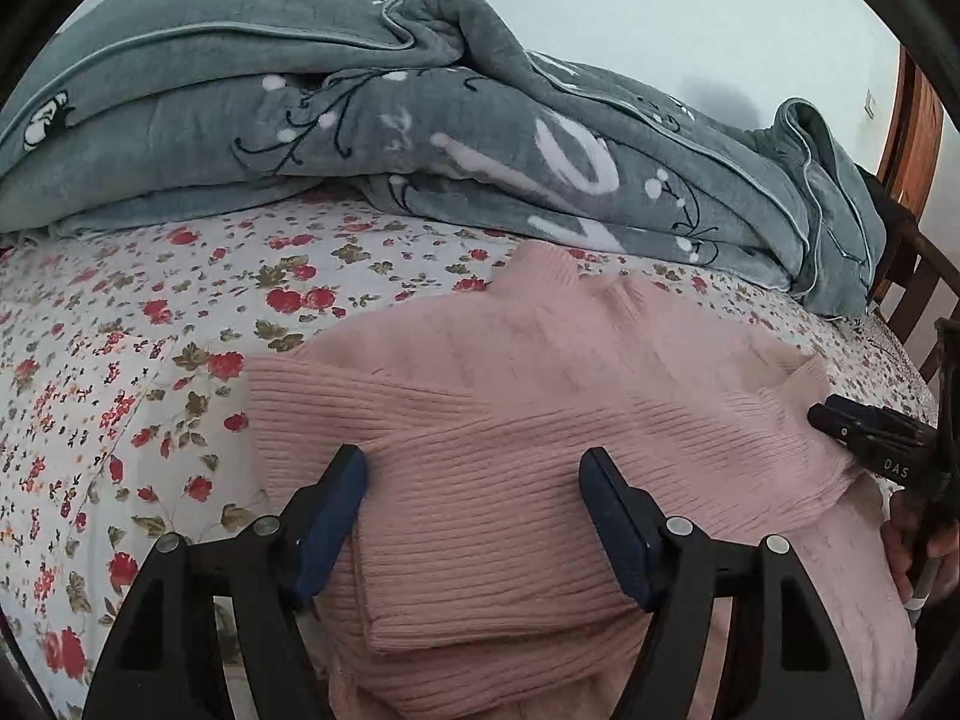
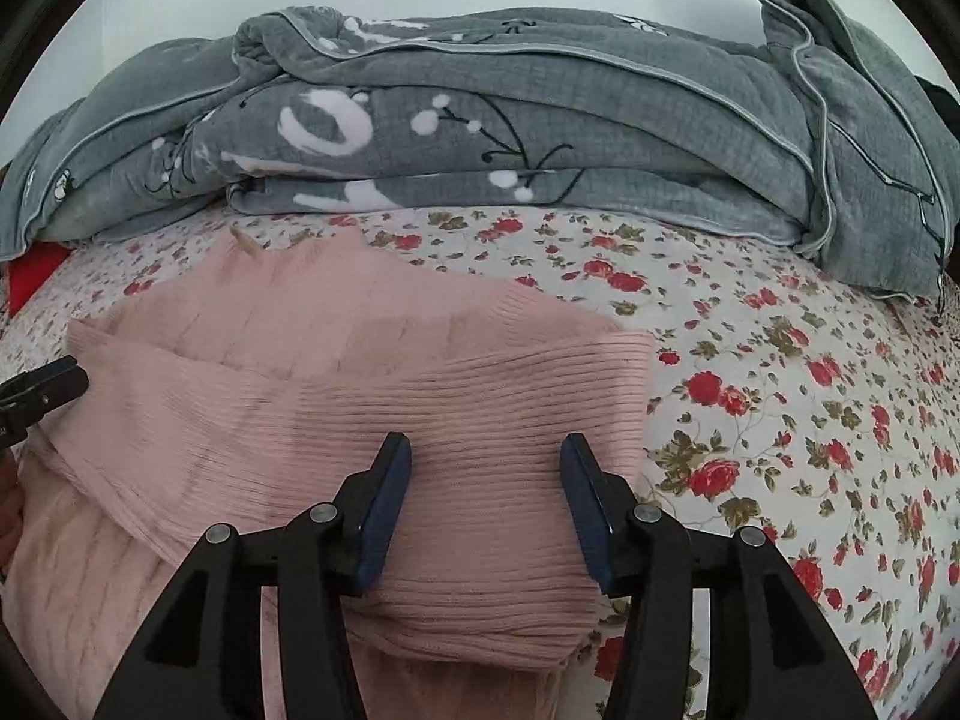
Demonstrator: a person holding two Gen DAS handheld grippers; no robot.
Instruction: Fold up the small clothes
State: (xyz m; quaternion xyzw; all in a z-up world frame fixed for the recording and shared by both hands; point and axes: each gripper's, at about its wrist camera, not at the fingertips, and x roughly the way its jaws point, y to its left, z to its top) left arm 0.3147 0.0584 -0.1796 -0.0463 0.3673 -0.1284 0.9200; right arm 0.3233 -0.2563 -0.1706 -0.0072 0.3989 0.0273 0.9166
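Both our claws, left gripper (image 1: 474,468) and right gripper (image 2: 486,456), hung released over the pink sweater (image 1: 510,396) spread beneath them on the floral bedsheet (image 1: 120,360), where careless pinching could have dragged the folded-in sleeves loose.

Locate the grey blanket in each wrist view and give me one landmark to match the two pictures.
Left wrist: the grey blanket is piled across the top, from the left edge to the far right.
Right wrist: it spans the top, heaped higher at the right.
Shared landmark: the pink sweater on the floral sheet, below the blanket.
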